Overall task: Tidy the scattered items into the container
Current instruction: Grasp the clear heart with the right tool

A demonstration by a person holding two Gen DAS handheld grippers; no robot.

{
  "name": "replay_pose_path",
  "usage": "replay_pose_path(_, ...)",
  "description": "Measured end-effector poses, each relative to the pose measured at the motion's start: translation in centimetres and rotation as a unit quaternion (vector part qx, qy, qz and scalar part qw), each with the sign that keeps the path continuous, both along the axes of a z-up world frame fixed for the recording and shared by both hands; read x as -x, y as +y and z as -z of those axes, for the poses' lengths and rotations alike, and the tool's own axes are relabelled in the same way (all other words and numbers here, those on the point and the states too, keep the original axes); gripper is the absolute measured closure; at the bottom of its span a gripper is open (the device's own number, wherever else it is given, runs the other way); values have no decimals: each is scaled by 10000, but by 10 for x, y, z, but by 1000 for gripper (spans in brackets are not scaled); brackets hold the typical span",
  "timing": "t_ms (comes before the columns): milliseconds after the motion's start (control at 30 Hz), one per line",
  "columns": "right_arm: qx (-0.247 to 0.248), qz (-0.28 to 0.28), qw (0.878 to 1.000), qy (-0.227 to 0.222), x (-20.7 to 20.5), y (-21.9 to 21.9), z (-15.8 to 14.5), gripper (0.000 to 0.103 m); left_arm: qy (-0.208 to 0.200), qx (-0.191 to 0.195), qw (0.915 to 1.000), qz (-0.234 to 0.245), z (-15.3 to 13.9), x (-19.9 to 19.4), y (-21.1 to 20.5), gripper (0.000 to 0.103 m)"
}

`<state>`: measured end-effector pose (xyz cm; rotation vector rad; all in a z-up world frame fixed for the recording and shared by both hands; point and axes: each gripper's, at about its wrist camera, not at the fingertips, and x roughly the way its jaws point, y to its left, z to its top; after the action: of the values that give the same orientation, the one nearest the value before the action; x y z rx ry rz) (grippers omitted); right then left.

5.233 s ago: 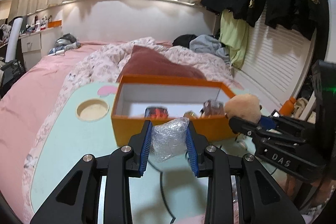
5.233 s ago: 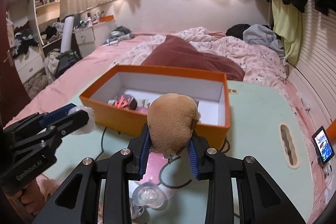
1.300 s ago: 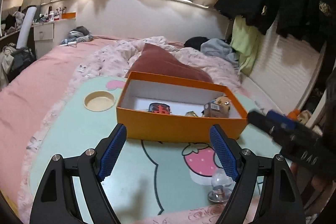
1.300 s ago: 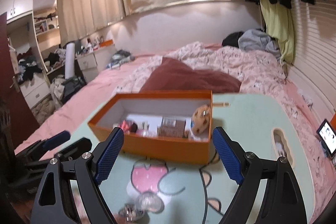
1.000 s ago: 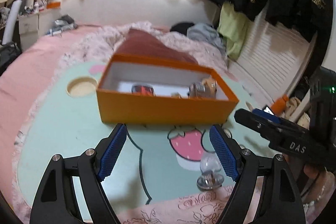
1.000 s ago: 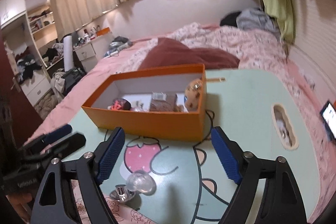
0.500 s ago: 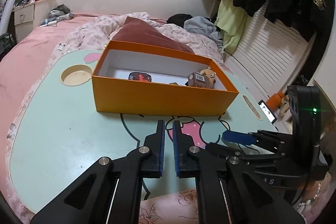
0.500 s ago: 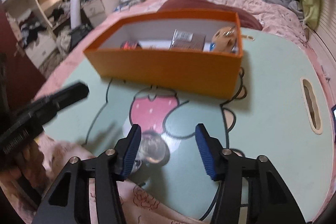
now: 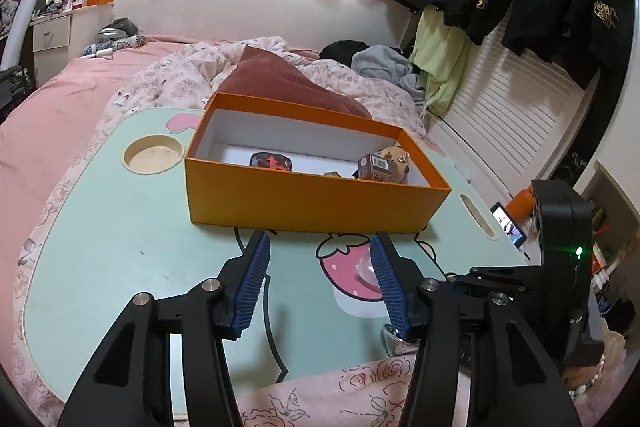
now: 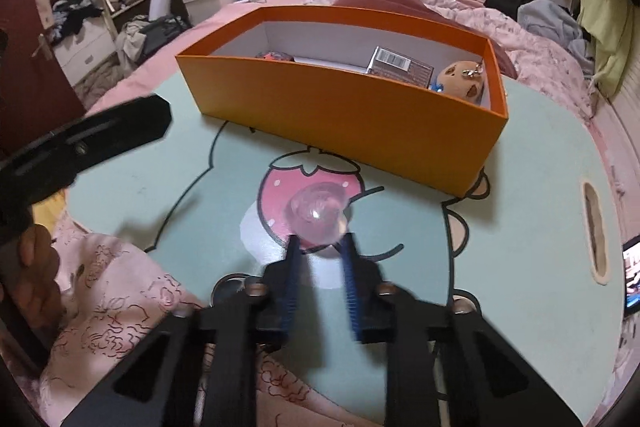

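I counted one orange cardboard box (image 9: 312, 195) with a white lining on the one mint-green table (image 9: 100, 227). I could make out three things in it: one small black-and-red item (image 9: 272, 161), one brown carton (image 10: 400, 67) with a barcode, and one tan plush toy (image 10: 460, 81) with a metal clasp. One clear glass light bulb (image 10: 318, 213) lay outside the box, on the pink strawberry picture (image 10: 280, 183) printed on the table, with its metal base towards me.

I held two grippers. My left gripper (image 9: 319, 243) hung over the table in front of the box. Its jaws were opening and had nothing between them. My right gripper (image 10: 321, 239) pointed down at the bulb, and its jaws were clamped on the bulb's narrow end.

Half a second before, my left jaws were almost together, and my right jaws stood apart, with the bulb by the left finger. Some five seconds before, the plush toy was in my right jaws; now it lay in the box's right end.
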<state>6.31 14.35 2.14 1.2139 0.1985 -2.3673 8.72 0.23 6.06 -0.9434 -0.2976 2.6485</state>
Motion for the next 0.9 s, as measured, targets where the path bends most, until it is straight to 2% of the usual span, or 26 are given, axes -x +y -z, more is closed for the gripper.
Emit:
replay_pose_path(33,88,-18,10000,-44,2,2,0,96,-7,-6,10000,-5,0,0,0,50)
replay_pose_path(133,285,-22,9995,-150,5,6,0,95,-22,-43,10000,-24,1,0,-2,50)
replay_pose_path(167,311,-38,9994,-140,5,7,-2,90,-27,-44,10000,-21,1,0,-2,50)
replay_pose_path(200,324,-39,9994,-94,5,7,-4,84,-34,-43,10000,-17,2,1,-1,50)
replay_pose_path(267,308,-38,9995,-32,4,3,-7,47,-53,-45,10000,-3,3,1,-1,50)
replay_pose_path(333,325,-113,9994,-13,6,-1,-10,39,-67,-51,10000,4,3,1,0,50)
replay_pose_path(500,197,-83,9997,-132,22,-13,-7,39,-72,-65,10000,-4,4,1,0,50)
replay_pose_path(600,62,-7,9999,-157,28,-18,-3,46,-80,-72,9999,-9,3,1,-1,50)
replay_pose_path(667,14,4,9999,-115,27,-18,-1,67,-88,-81,9999,-7,4,1,0,50)
replay_pose_path(833,229,49,9997,83,21,-11,-6,67,-52,-89,9999,14,2,1,-1,50)
replay_pose_path(900,489,159,9983,271,17,-1,-14,67,-159,-249,9988,380,-1,5,-2,50)
